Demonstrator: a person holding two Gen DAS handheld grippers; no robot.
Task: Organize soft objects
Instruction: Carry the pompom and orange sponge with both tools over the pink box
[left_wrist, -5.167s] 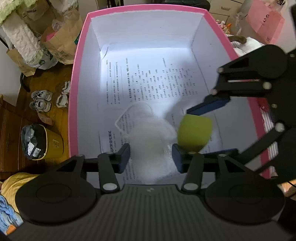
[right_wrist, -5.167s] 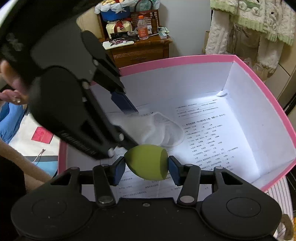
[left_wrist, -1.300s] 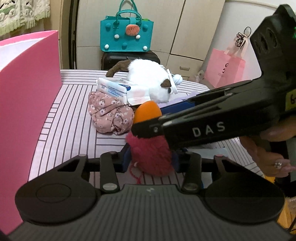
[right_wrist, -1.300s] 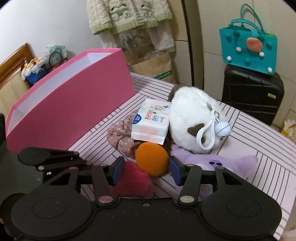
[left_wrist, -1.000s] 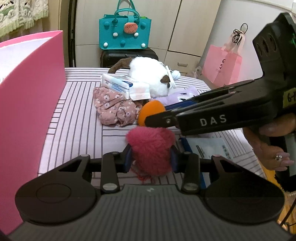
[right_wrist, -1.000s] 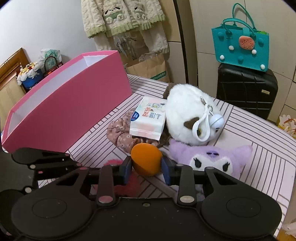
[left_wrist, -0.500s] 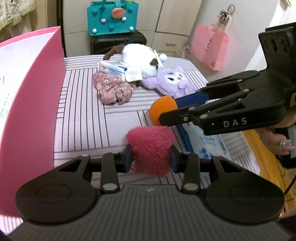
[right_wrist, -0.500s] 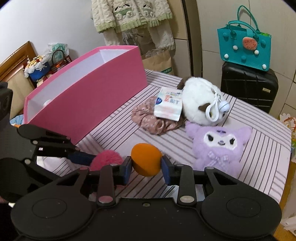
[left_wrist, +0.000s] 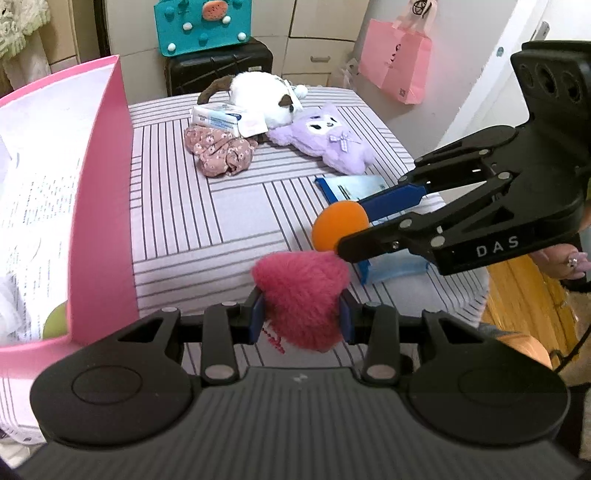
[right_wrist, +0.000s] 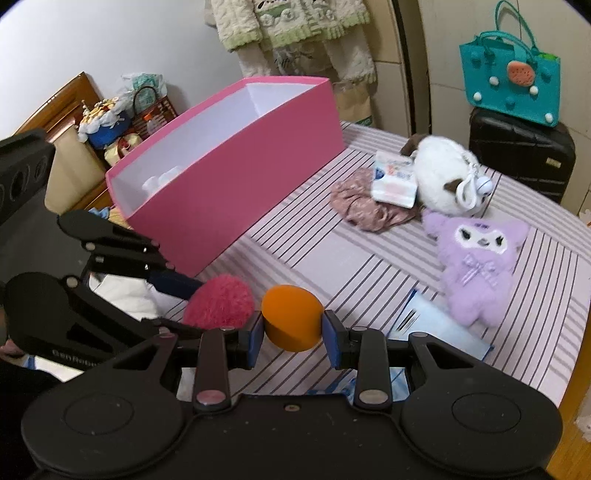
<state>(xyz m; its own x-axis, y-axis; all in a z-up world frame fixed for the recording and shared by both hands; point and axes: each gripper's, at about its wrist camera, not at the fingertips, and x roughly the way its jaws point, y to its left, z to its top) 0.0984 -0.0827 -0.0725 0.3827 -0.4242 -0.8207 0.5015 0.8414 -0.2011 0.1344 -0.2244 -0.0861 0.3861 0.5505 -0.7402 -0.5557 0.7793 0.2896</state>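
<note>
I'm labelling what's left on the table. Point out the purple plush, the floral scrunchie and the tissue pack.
purple plush (right_wrist: 476, 269), right wrist view, belly.
floral scrunchie (left_wrist: 219, 151), left wrist view, middle folds.
tissue pack (right_wrist: 393, 184), right wrist view, front face.

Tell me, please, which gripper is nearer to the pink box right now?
Left. The left gripper, shut on the red pompom, sits beside the pink box wall. The right gripper, holding the orange sponge, is farther out over the striped bed.

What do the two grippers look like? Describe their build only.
Both the left gripper and the right gripper are matte black with scissor linkages, silver rivets and blue-padded jaws. White lettering "DAS" marks the right one's side. The right hand wears a ring.
</note>
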